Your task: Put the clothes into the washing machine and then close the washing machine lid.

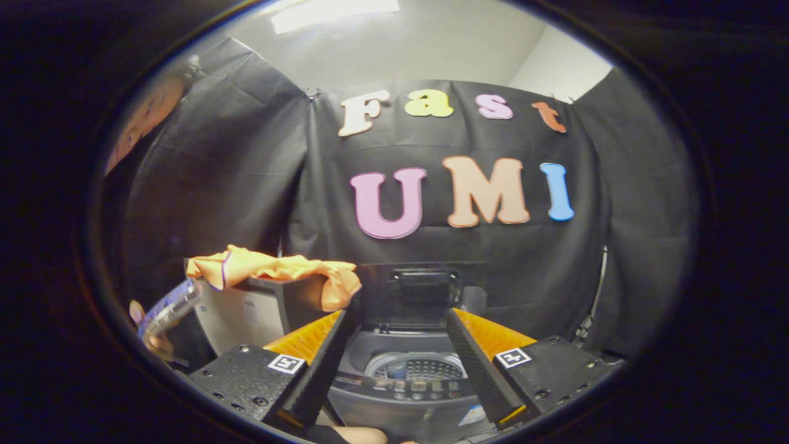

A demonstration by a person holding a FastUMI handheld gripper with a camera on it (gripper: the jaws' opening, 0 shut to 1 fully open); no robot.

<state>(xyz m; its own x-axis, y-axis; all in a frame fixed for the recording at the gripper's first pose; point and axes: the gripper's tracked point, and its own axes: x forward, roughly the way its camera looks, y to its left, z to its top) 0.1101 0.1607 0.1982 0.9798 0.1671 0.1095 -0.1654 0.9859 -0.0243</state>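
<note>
A small grey washing machine [394, 394] stands just ahead of my fingers, its lid [425, 290] raised upright behind the round drum opening [419, 369]. The drum's perforated floor shows, with a small bluish patch at its left. An orange cloth [277, 271] is draped over the top of a grey box [246, 314] to the left of the machine, beyond my left finger. My gripper [397, 320] is open, its fingers spread to either side of the drum opening, holding nothing.
A person's hand [151, 327] holds a clear plastic object [169, 308] left of the grey box. Black cloth walls close in behind and on both sides. Cables [592, 320] hang at the right wall.
</note>
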